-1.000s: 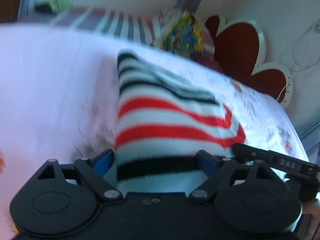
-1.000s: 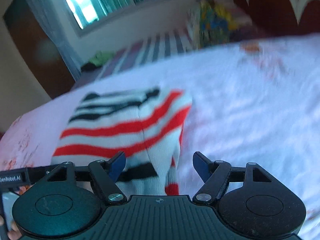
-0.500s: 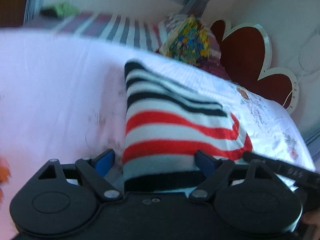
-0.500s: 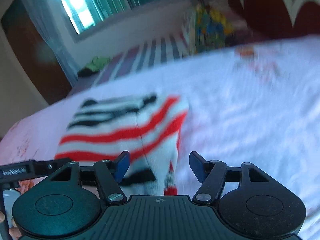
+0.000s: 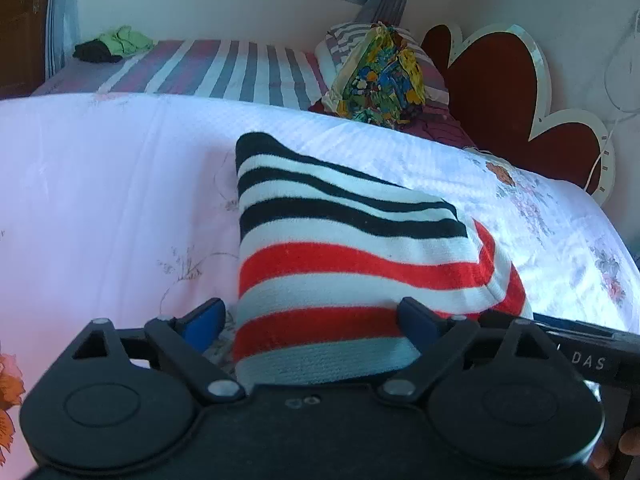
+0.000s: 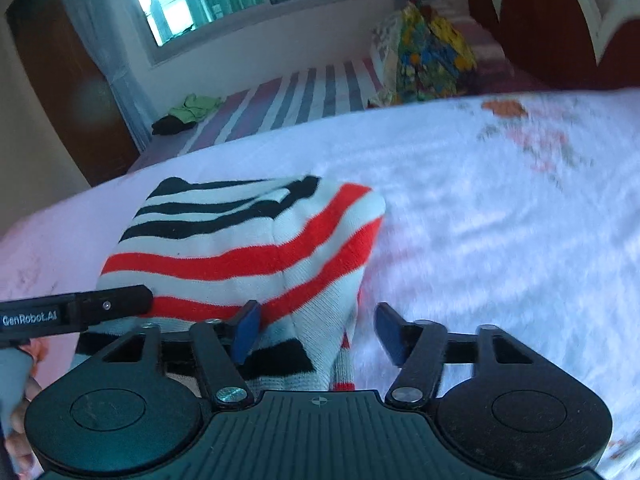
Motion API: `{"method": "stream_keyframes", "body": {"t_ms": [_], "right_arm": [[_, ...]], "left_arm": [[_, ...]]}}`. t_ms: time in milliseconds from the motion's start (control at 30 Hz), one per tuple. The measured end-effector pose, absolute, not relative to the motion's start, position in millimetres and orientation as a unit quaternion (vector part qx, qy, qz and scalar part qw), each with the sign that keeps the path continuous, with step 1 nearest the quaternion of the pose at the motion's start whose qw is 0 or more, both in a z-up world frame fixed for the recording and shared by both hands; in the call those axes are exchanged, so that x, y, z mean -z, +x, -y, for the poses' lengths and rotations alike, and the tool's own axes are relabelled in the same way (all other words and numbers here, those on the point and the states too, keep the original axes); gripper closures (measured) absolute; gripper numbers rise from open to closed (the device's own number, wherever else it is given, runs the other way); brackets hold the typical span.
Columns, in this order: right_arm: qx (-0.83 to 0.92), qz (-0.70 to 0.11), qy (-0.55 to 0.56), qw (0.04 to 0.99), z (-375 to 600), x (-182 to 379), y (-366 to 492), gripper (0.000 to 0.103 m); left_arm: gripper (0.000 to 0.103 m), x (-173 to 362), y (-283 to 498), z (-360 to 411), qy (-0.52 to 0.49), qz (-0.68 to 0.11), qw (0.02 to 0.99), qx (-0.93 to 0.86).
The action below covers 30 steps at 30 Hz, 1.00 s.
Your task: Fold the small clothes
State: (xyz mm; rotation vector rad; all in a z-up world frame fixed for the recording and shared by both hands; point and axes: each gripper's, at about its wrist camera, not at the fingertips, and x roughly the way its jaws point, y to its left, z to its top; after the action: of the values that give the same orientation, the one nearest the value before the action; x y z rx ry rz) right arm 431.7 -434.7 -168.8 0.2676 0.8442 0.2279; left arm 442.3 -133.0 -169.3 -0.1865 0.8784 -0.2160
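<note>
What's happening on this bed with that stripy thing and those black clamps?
A person is folding a small striped garment on a floral bedsheet, using a two-finger gripper in each hand. The left gripper and right gripper both stand open at the garment's near edge, their jaws having just been opening. Neither is pinching the cloth, which lies folded over on itself.

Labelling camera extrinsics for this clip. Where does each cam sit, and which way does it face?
Left wrist: on the left claw, angled down over the near edge of the striped garment on the floral sheet; its jaws, just opening, straddle the near hem; a fingertip shows at bottom right.
Right wrist: on the right claw, angled down at the garment's right corner; jaws apart; the left claw's finger and a hand show at left.
Shared: garment, sheet, striped bed, colourful bundle, heart headboard, window wall.
</note>
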Motion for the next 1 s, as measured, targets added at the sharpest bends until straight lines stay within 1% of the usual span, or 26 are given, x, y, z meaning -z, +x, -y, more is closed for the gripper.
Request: {"method": "stream_keyframes", "body": {"t_ms": [33,67,200,300,333,367,400,433,567,600,633,700,733,767,800,833,867,900,933,967,1000], "right_arm": [[-0.103,-0.408,0.125,0.899,436.4,170.7,431.3,0.018],[-0.102,-0.408,0.122,0.899,437.7,172.2,430.2,0.018],[-0.119,-0.418,0.164,0.886,447.8,182.9,431.3,0.018],[-0.126,-0.42,0.169,0.883,447.8,180.6,428.7,0.019],[-0.129,-0.422,0.169,0.881,445.7,179.3,428.1,0.025],[-0.133,-0.423,0.17,0.88,443.8,177.8,427.2,0.03],[-0.144,-0.425,0.181,0.875,444.0,177.5,427.3,0.046],[-0.155,-0.429,0.201,0.867,445.8,177.9,427.4,0.056],[-0.157,-0.428,0.207,0.865,445.8,176.5,427.1,0.059],[-0.158,-0.426,0.203,0.867,444.4,177.9,427.5,0.059],[-0.156,-0.425,0.203,0.868,443.5,180.7,428.3,0.054],[-0.159,-0.422,0.212,0.867,442.9,184.6,431.0,0.051],[-0.16,-0.423,0.206,0.868,441.1,183.9,431.7,0.051],[-0.157,-0.427,0.206,0.867,440.1,182.6,432.0,0.053],[-0.156,-0.43,0.208,0.865,439.3,180.0,431.4,0.061],[-0.157,-0.429,0.209,0.865,439.2,176.2,429.5,0.067],[-0.158,-0.427,0.211,0.865,440.0,173.0,427.3,0.068],[-0.16,-0.422,0.221,0.865,441.8,169.3,424.1,0.069],[-0.162,-0.417,0.233,0.864,443.5,165.8,421.0,0.07],[-0.166,-0.411,0.244,0.862,444.4,161.9,418.0,0.07],[-0.17,-0.405,0.251,0.862,443.8,156.5,414.9,0.07]], "left_arm": [[0.007,169.7,442.4,131.9,-0.091,-0.425,0.895,0.104],[0.007,170.3,442.2,130.6,-0.094,-0.426,0.894,0.105],[0.007,174.1,440.8,128.1,-0.107,-0.43,0.89,0.109],[0.009,178.3,439.6,126.9,-0.126,-0.436,0.884,0.109],[0.01,179.8,439.4,126.0,-0.135,-0.44,0.881,0.112],[0.013,181.1,438.3,125.9,-0.145,-0.444,0.877,0.114],[0.016,182.0,437.2,126.0,-0.155,-0.447,0.873,0.118],[0.017,181.9,435.9,126.3,-0.16,-0.448,0.872,0.114],[0.026,178.5,431.5,121.8,-0.176,-0.447,0.869,0.117],[0.026,179.2,431.0,120.3,-0.18,-0.444,0.87,0.118],[0.026,182.1,431.6,120.8,-0.173,-0.442,0.872,0.119],[0.019,189.9,434.5,122.7,-0.179,-0.448,0.868,0.12],[0.019,191.1,436.2,123.8,-0.187,-0.451,0.865,0.118],[0.02,188.9,437.1,127.5,-0.186,-0.454,0.864,0.114],[0.02,186.1,436.3,131.4,-0.182,-0.454,0.865,0.111],[0.025,183.7,434.5,133.5,-0.177,-0.452,0.867,0.109],[0.032,181.0,432.0,134.0,-0.173,-0.45,0.869,0.11],[0.038,177.9,429.3,131.6,-0.175,-0.447,0.87,0.113],[0.046,174.6,427.3,128.2,-0.181,-0.446,0.869,0.117],[0.051,171.1,425.8,123.9,-0.188,-0.445,0.867,0.121],[0.052,167.8,424.2,119.6,-0.196,-0.444,0.866,0.125]]}}
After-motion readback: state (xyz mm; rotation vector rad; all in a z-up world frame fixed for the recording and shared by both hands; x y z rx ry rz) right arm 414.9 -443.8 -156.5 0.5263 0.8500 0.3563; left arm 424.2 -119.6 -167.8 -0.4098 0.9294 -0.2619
